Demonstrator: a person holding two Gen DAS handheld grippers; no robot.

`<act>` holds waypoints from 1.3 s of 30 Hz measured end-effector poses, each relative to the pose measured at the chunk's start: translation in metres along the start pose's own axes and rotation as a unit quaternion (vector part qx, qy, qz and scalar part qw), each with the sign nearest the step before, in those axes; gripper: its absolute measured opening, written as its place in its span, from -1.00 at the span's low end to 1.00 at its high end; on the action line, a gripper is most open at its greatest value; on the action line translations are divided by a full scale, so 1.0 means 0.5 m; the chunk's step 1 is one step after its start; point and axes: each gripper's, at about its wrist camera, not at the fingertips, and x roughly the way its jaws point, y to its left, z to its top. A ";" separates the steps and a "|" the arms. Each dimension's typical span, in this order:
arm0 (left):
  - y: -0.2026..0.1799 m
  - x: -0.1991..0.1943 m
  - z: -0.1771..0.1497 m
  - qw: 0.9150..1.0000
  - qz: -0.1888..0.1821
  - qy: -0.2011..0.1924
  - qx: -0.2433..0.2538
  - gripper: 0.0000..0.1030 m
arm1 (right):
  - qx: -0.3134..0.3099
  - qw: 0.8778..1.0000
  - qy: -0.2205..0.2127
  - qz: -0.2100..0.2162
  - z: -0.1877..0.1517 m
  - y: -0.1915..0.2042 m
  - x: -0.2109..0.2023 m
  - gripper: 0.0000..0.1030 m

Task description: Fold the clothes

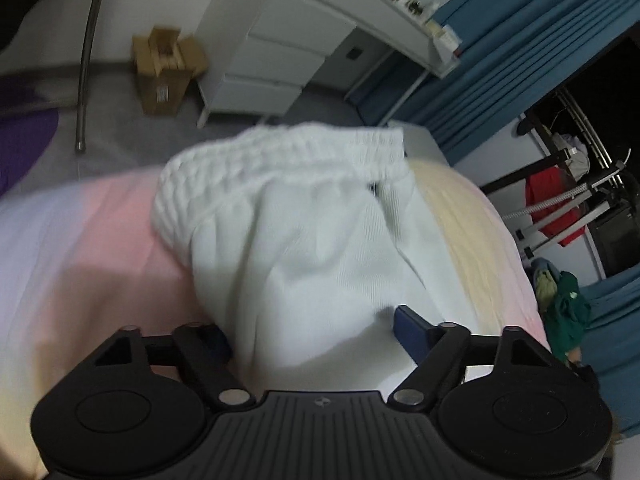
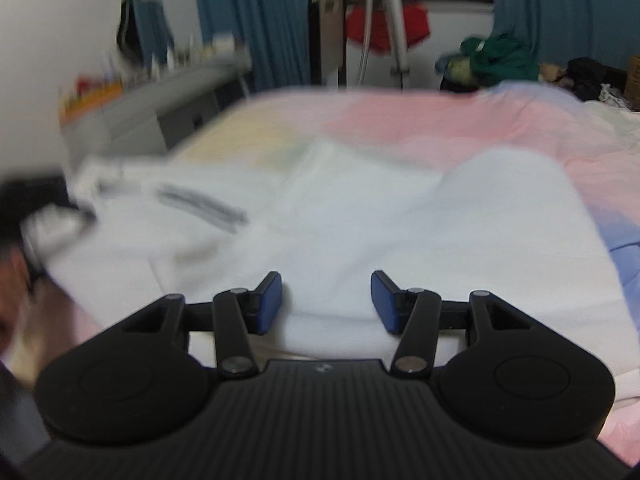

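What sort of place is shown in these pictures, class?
Probably a bedroom: a bed with a pastel sheet, a white drawer unit, and blue curtains. White shorts lie on the bed.

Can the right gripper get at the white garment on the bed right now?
Probably yes: the right gripper is open, right over the white garment, with nothing in between. The view is blurred, so contact is unclear.

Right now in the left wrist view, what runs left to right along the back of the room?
Metal pole → cardboard box → white drawers → blue curtain → red garment on the rack.
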 end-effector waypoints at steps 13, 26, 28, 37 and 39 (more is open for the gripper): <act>-0.174 -0.067 -0.035 0.985 0.018 -0.096 0.144 -0.63 | -0.019 0.999 0.029 -0.007 -0.008 0.014 0.012 0.02; -0.518 -0.253 -0.283 0.927 -0.063 -0.223 0.294 -0.67 | 0.215 0.974 -0.067 -0.011 0.026 -0.181 -0.122 0.03; -0.572 -0.272 -0.360 0.913 -0.080 -0.239 0.322 -0.67 | 0.252 0.963 -0.091 -0.026 0.021 -0.225 -0.148 0.04; -0.716 -0.210 -0.769 0.838 -0.119 -0.236 0.478 -0.67 | 0.360 0.910 -0.177 -0.107 -0.021 -0.380 -0.250 0.04; -0.721 -0.170 -0.838 0.820 -0.116 -0.223 0.514 -0.66 | 0.343 0.911 -0.195 -0.121 -0.020 -0.385 -0.267 0.04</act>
